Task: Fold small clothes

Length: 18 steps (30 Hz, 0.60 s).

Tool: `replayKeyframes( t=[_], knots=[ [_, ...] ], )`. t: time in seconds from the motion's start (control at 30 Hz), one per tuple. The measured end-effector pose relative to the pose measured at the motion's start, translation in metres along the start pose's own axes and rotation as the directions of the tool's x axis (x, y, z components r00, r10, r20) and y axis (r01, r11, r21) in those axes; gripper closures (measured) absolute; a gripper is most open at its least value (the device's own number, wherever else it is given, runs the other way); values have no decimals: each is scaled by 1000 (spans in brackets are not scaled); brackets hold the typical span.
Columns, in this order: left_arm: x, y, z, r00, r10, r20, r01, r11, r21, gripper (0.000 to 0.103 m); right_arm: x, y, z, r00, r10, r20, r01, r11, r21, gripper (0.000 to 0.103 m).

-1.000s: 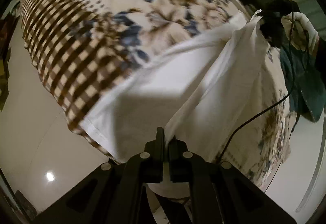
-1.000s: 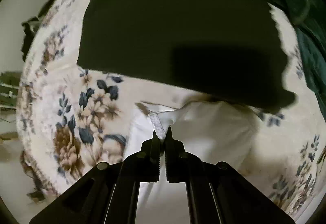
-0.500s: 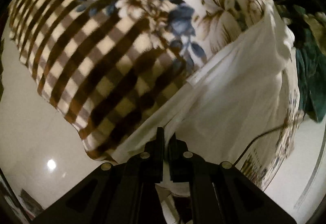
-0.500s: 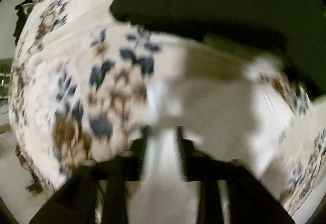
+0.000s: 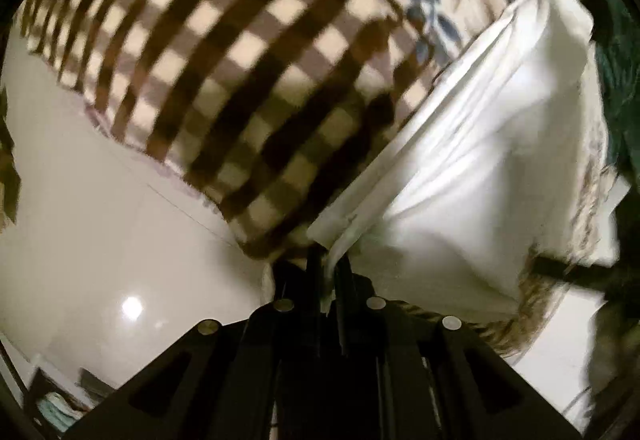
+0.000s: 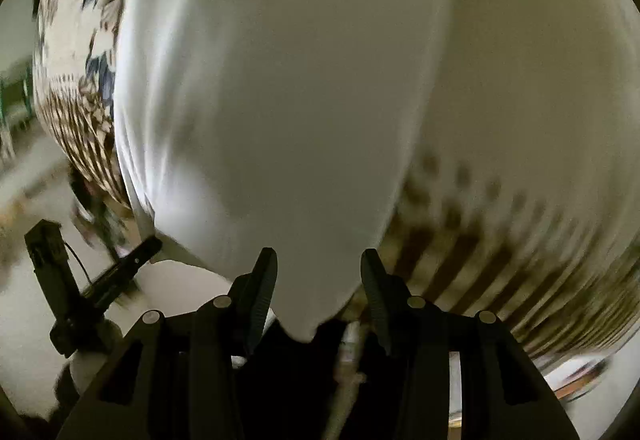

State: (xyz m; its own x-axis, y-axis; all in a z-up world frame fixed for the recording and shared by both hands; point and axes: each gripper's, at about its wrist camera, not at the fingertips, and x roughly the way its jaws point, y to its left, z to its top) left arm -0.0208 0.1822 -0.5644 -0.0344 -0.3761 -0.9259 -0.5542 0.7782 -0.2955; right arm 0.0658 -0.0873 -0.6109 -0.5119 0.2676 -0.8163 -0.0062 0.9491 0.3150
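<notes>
A white garment [image 5: 480, 143] lies on a bed with a checked and floral cover [image 5: 240, 51]. My left gripper [image 5: 329, 260] is shut on a folded corner of the garment at the bed's edge. In the right wrist view the white garment [image 6: 288, 79] fills most of the frame. My right gripper [image 6: 318, 272] is open, its fingers [image 6: 262, 280] apart on either side of a hanging fold of the cloth. The left gripper [image 6: 132, 264] also shows at the lower left of that view.
A glossy white floor [image 5: 80, 240] lies below the bed's edge. A dark green garment [image 5: 616, 79] lies at the right of the bed. The checked border [image 6: 500, 240] of the cover hangs down at the right.
My left gripper has pulled the garment corner down toward the bed's edge. My right gripper has opened and let go of the collar, and now sits close over the white cloth.
</notes>
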Motion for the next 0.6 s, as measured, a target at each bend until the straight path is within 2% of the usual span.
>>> replayKeyframes(
  t=[0.13, 0.17, 0.2, 0.27, 0.4, 0.5, 0.53, 0.57, 0.6],
  knots=[
    [-8, -4, -4, 997, -76, -9, 76, 996, -42, 80, -6, -30, -45, 988, 140, 70, -149, 979, 136, 57],
    [-7, -4, -5, 995, -102, -15, 101, 993, -63, 69, -6, -34, -52, 982, 174, 76, -184, 971, 153, 57],
    [-7, -3, -4, 993, -113, -18, 111, 991, -78, 59, -5, -37, -61, 970, 228, 78, -239, 955, 175, 57],
    [-3, -2, -7, 994, -113, -15, 110, 989, -103, 58, 1, -40, -70, 943, 326, 65, -332, 919, 215, 57],
    [8, 0, -7, 998, -68, -17, 66, 991, -115, 58, 34, -37, -86, 885, 464, 47, -455, 838, 302, 57],
    [14, -2, -7, 999, -39, 1, 38, 991, -126, 58, 57, -33, -88, 861, 499, 98, -496, 781, 380, 58],
    [13, -5, -7, 999, -27, 21, 30, 992, -123, 58, 62, -34, -89, 859, 497, 122, -500, 766, 403, 66],
    [10, -7, -7, 999, -10, 42, 15, 993, -118, 64, 67, -35, -89, 853, 499, 154, -513, 745, 426, 86],
    [7, -7, -6, 997, -6, 75, 14, 994, -112, 94, 71, -36, -91, 851, 495, 174, -517, 734, 440, 96]
  ],
)
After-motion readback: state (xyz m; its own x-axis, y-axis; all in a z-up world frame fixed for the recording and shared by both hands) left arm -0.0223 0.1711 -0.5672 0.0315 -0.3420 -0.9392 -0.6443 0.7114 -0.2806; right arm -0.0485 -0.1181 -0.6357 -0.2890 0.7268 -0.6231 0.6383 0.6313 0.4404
